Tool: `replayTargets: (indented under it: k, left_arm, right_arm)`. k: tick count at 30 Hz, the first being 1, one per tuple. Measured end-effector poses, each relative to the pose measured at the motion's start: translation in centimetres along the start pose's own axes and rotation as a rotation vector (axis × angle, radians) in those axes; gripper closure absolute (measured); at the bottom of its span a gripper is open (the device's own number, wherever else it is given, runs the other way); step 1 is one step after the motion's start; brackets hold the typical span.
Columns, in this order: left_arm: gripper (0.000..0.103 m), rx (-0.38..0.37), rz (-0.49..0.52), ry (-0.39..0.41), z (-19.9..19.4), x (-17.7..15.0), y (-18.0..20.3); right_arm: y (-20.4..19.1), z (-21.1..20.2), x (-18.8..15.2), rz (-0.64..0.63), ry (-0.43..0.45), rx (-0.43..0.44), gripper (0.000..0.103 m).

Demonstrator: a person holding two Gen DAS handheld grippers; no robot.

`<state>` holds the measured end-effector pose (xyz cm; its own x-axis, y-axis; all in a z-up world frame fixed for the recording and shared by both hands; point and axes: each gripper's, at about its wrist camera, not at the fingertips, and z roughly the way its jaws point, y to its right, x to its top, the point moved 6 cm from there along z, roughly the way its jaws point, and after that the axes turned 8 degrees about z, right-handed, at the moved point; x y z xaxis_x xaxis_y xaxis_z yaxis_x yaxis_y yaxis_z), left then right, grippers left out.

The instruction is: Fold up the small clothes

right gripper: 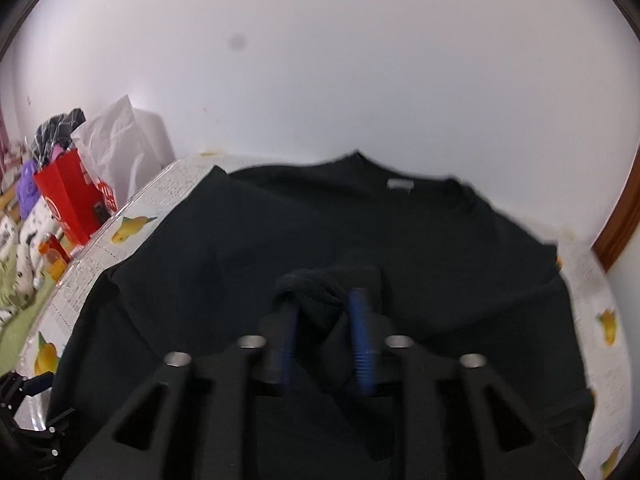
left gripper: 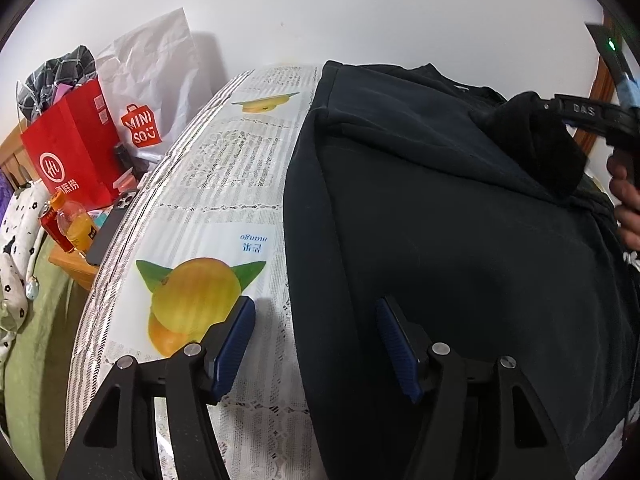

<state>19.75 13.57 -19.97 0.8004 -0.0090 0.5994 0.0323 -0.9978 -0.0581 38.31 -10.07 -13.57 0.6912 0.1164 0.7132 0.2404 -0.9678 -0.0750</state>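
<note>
Black shirt [right gripper: 312,232] lay spread across the mango-print counter [left gripper: 224,184]. Beside the counter, a red paper bag [left gripper: 72,148] held checked cloth [left gripper: 60,72]. Left gripper [left gripper: 316,344] hovered with jaws apart over the shirt's edge; right gripper [right gripper: 324,320] had loosened jaws around a sleeve fold.

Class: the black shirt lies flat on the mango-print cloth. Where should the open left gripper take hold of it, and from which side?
Grip the black shirt at its near left side edge, coming in from the mango-print cloth: the left gripper already straddles that exposed edge.

A lived-in home bedroom — green bedding [left gripper: 36,320], shopping bags [left gripper: 72,148], drink bottles [left gripper: 76,228] crowding a bedside stand.
</note>
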Motion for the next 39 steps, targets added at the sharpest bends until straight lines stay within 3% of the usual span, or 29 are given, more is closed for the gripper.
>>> replayTargets:
  k: [5, 8, 16, 21, 25, 30, 37, 39]
  left_arm:
    - [0.042, -0.038, 0.022, 0.01, -1.2, 0.1, 0.5]
    - [0.042, -0.041, 0.046, 0.038, -2.6, 0.9, 1.3]
    - [0.042, -0.081, 0.157, 0.103, -5.1, 4.6, 6.9]
    - [0.042, -0.127, 0.265, 0.119, -5.0, 7.0, 13.3]
    - [0.042, -0.18, 0.324, 0.094, -3.4, 8.7, 18.0]
    - [0.042, -0.153, 0.395, 0.069, -0.1, 9.6, 21.8]
    - [0.04, -0.086, 0.491, 0.004, 4.5, 9.0, 24.4]
    - [0.04, -0.082, 0.496, 0.035, 4.7, 9.2, 24.8]
  right_arm:
    - [3.3, -3.0, -2.1, 0.016, 0.004, 0.017, 0.028]
    - [7.2, -6.2, -3.9, 0.041, 0.04, -0.01, 0.024]
    - [18.3, -9.9, -9.1, 0.225, -0.006, -0.143, 0.026]
    - [23.7, -12.0, -12.2, 0.298, -0.016, -0.221, 0.046]
    - [26.0, -14.4, -13.5, 0.277, -0.008, -0.284, 0.047]
    - [27.3, -16.9, -14.5, 0.199, 0.028, -0.349, 0.047]
    - [28.3, -18.2, -15.8, 0.195, 0.055, -0.322, 0.047]
    - [28.6, -17.9, -16.1, 0.207, 0.051, -0.314, 0.047]
